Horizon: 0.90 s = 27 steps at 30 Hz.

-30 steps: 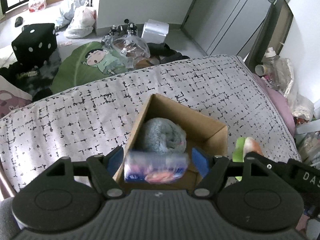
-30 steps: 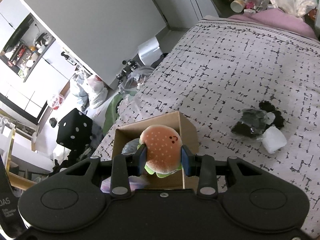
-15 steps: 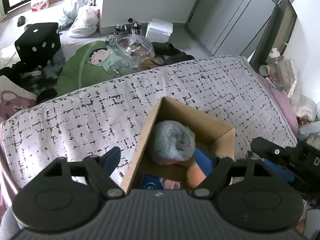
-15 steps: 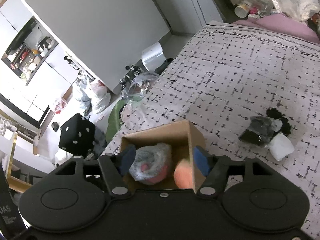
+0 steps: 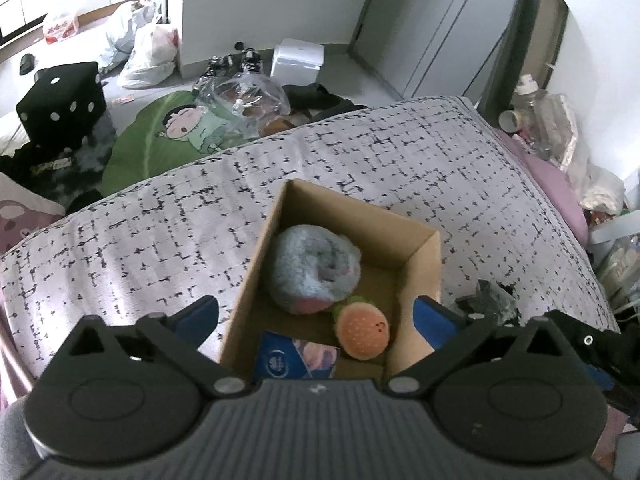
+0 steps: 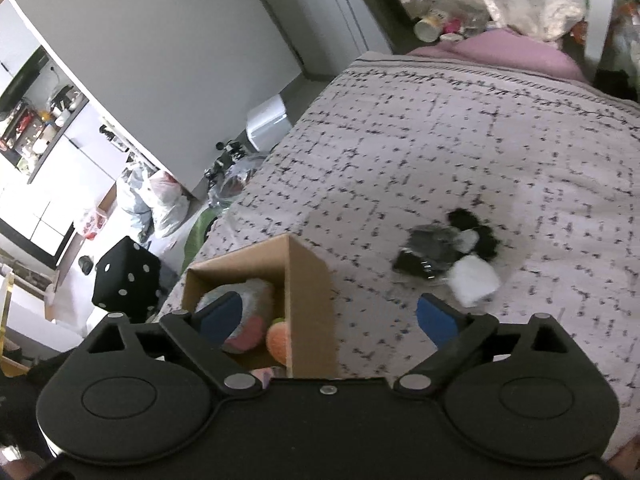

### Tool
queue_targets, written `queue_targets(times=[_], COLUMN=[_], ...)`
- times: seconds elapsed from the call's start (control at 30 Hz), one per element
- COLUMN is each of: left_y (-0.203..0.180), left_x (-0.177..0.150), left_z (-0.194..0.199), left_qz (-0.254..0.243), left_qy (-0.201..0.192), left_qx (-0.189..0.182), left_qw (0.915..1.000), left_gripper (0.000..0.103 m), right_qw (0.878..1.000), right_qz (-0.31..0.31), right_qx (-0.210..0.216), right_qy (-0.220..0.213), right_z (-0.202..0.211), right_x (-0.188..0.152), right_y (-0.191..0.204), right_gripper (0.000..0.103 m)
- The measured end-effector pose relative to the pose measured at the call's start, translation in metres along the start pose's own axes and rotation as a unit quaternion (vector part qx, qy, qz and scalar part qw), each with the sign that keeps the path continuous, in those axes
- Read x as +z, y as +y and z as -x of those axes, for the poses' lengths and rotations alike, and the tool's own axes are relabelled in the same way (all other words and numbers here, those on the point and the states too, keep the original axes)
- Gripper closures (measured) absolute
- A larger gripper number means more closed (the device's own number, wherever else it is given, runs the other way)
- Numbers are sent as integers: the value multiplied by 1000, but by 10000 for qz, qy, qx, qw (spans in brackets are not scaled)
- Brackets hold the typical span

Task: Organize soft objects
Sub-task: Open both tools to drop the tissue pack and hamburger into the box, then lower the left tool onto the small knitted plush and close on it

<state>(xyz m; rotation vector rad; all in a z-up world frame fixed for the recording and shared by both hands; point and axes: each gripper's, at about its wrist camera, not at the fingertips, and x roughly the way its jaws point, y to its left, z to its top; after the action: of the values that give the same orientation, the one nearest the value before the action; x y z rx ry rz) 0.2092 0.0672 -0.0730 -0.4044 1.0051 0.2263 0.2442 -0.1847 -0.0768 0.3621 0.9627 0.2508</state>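
Above the cardboard box (image 5: 424,264), both grippers, left gripper (image 5: 316,316) and right gripper (image 6: 330,314), tilted downward, jaws just spread wide, empty.

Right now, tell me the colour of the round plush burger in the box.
Orange bun with a green frill: the plush burger, clearest in the left wrist view.

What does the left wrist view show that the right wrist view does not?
Only the left wrist view shows the tissue pack in the cardboard box and the green cartoon mat. Only the right wrist view shows the white soft item on the bed. Both show the box, the rolled grey towel, the burger plush and the black dice cushion.
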Motion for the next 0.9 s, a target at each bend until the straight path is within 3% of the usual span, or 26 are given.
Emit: queue_targets(times=[0.43, 0.63, 0.9], left_y=[-46, -69, -90], left_x=[-19, -40, -64], left_z=[6, 6, 14], left_qz=[-424, -614, -734], left_qy=[35, 241, 178], left_qx=[-242, -259, -261], left_qw=[9988, 9975, 9968], left_gripper=[0, 1, 1], right_qw=[9993, 9987, 9981], right_qz=[-248, -410, -549], right_qx=[-293, -290, -256], right_qy=[-22, 131, 68], right_z=[21, 27, 30], right_x=[-3, -12, -14], right_y=[-56, -80, -107], right_gripper=[2, 3, 3])
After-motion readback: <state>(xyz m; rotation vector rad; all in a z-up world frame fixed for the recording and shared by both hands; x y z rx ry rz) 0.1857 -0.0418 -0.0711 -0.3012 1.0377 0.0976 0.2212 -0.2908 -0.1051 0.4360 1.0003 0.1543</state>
